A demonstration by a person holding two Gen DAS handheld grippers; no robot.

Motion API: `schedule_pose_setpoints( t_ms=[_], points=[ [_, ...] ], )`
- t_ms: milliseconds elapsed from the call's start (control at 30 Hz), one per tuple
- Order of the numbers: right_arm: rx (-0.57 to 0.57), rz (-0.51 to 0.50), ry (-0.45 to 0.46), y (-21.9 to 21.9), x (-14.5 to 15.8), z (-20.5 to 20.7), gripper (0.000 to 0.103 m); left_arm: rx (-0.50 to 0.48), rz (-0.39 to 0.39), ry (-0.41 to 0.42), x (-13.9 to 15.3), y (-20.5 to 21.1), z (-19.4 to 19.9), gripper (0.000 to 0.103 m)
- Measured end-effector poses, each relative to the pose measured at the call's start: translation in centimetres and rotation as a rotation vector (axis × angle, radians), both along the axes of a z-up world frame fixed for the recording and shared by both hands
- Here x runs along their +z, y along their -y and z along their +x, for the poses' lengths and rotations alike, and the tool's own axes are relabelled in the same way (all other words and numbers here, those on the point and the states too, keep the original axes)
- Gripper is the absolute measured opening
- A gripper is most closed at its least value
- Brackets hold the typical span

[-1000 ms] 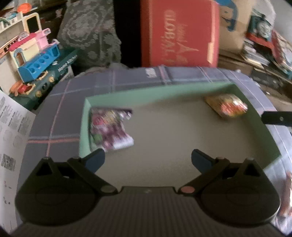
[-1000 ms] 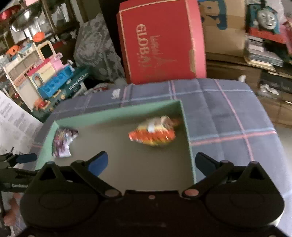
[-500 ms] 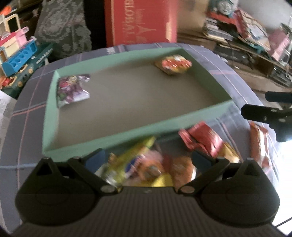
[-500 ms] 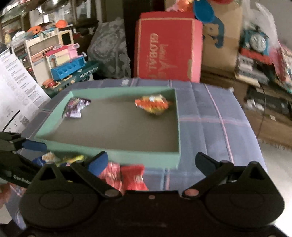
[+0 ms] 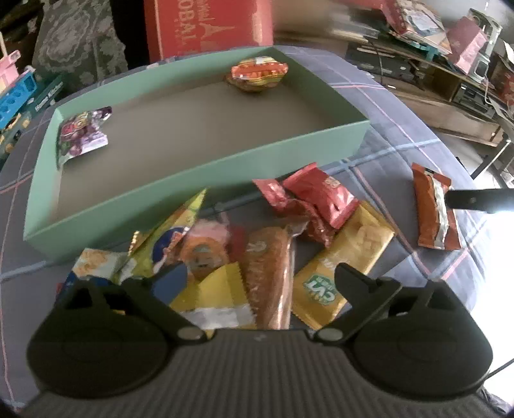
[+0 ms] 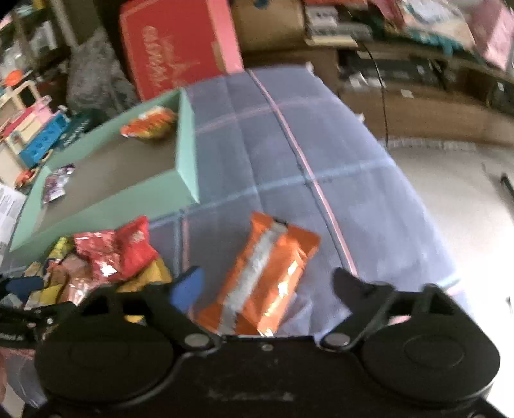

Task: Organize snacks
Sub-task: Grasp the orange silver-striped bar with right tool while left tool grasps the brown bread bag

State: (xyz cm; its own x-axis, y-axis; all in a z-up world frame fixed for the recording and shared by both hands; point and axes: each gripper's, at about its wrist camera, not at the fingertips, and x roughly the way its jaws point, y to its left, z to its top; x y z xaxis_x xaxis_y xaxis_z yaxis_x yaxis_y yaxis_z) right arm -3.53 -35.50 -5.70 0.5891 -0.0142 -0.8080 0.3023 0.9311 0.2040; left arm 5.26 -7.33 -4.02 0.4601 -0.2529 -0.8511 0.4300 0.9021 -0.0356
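Note:
A green tray (image 5: 205, 170) (image 6: 188, 160) on the plaid cloth holds a purple snack pack (image 5: 82, 135) at its left end and an orange-yellow pack (image 5: 257, 75) (image 6: 149, 123) at its far right. A pile of snacks (image 5: 257, 247) (image 6: 109, 260) lies in front of the tray. My left gripper (image 5: 257, 276) is open above the pile, over a brown wrapped bar (image 5: 268, 270) and yellow packs. My right gripper (image 6: 268, 283) is open over a lone orange pack (image 6: 263, 276) (image 5: 433, 209) to the right of the pile.
A red box (image 5: 208, 25) stands behind the tray. Toys (image 6: 35, 135) and a patterned cushion (image 5: 77, 48) are at the far left. Shelves with clutter (image 5: 433, 38) are at the right. The cloth's right edge (image 6: 427, 225) drops to the floor.
Both grippers drew back from over the tray toward me and lowered. The left now hangs over the snack pile, the right over the lone orange pack.

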Motion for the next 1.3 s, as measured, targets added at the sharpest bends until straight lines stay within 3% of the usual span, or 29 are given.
schedule_pose_setpoints(
  t_ms=[33,133,200,233,267,333,500,767,867,967,1067,1200,1300],
  points=[
    [-0.016,0.012,-0.007,0.4,-0.5,-0.2,0.075,-0.007,-0.001,0.001,0.0,0.2,0.0,0.092],
    [-0.047,0.056,-0.018,0.5,-1.8,0.4,0.073,-0.035,-0.009,-0.011,-0.1,0.6,0.0,0.075],
    [-0.04,0.07,-0.018,0.0,-2.4,1.0,0.063,-0.056,-0.024,-0.028,-0.3,0.7,-0.1,0.058],
    [-0.034,0.054,-0.018,-0.5,-2.5,1.3,0.062,-0.06,-0.026,-0.033,-0.4,0.8,-0.1,0.057],
    [-0.016,0.014,-0.005,-1.4,-2.5,1.5,0.051,-0.066,-0.026,-0.032,-0.5,0.9,-0.2,0.056],
    [0.043,-0.016,0.016,-2.7,-2.4,1.9,0.05,-0.079,-0.025,-0.03,-0.5,0.9,-0.3,0.055],
    [0.131,-0.051,0.055,-4.3,-2.5,1.3,0.049,-0.119,-0.056,-0.043,-0.5,1.6,-0.6,0.055],
    [0.116,-0.033,0.085,-2.3,-2.7,-0.3,0.05,-0.164,-0.048,-0.037,-0.9,3.3,-0.7,0.06],
    [0.125,-0.047,0.097,-2.3,-3.0,-0.4,0.05,-0.139,-0.056,-0.079,-1.0,2.5,0.4,0.06],
    [0.137,-0.065,0.109,-3.1,-3.3,0.0,0.052,-0.093,-0.045,-0.117,-1.7,1.4,1.7,0.055],
    [0.15,-0.099,0.116,-3.9,-3.3,0.3,0.054,-0.128,-0.027,-0.155,-2.4,1.7,2.0,0.041],
    [0.154,-0.119,0.125,-4.2,-3.5,0.2,0.054,-0.2,0.013,-0.1,-2.4,3.5,1.0,0.036],
    [0.15,-0.11,0.128,-4.0,-3.5,0.2,0.052,-0.187,0.008,-0.083,-2.2,3.9,1.0,0.035]
  ],
)
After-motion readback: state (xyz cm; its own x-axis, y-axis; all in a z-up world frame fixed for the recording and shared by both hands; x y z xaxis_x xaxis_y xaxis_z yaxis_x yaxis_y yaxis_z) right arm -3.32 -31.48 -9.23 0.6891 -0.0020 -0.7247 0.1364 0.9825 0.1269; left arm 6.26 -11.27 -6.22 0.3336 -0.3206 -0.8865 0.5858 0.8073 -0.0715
